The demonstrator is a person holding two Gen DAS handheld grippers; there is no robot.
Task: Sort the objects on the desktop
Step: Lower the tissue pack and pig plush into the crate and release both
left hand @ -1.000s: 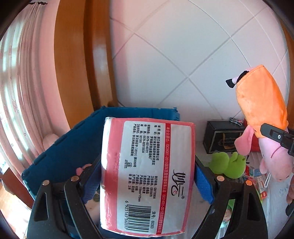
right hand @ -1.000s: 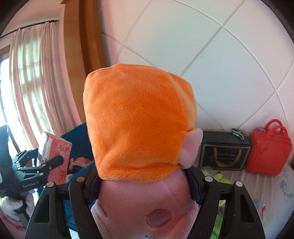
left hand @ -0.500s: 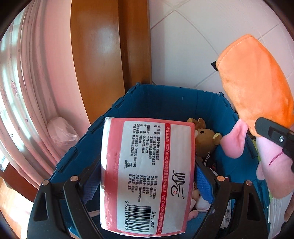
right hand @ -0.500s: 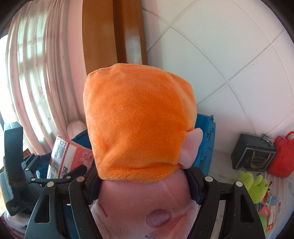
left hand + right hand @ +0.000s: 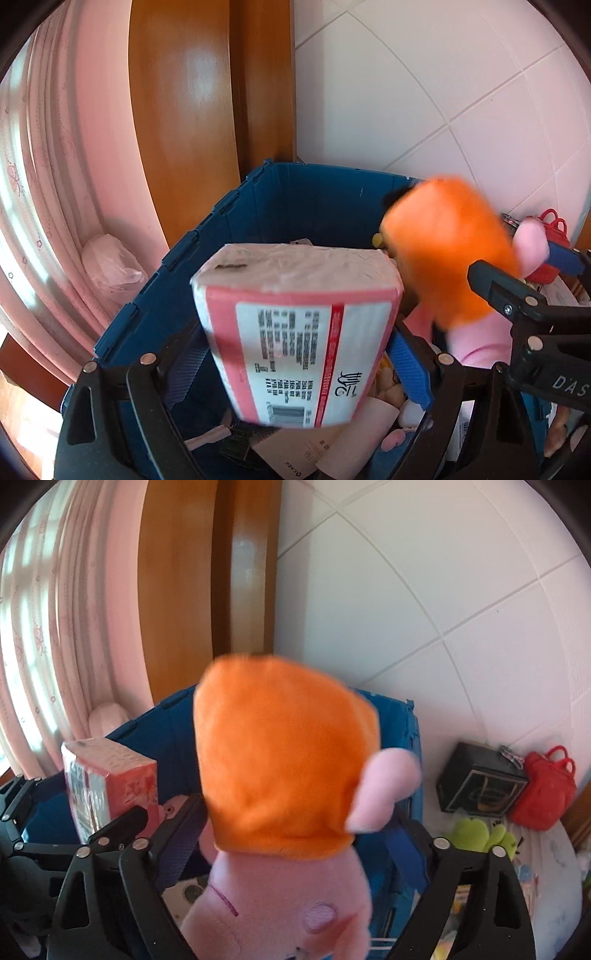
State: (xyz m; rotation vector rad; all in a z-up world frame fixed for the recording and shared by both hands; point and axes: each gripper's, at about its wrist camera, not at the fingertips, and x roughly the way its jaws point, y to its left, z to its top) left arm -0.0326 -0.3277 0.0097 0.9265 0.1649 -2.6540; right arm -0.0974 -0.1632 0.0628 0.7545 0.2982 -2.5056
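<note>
1. My right gripper [image 5: 295, 853] has its jaws opening, now spread wide; the pink plush toy with the orange hood [image 5: 284, 760] sits loose between them, over the blue crate [image 5: 303, 192].
2. My left gripper [image 5: 295, 354] also looks wide open; the tissue pack [image 5: 295, 332] is tilting out of it above the crate.
3. Risk: both items drop together and may collide, sending one over the rim.
4. Risk: plush fabric could snag on a pad [image 5: 404, 849].
</note>
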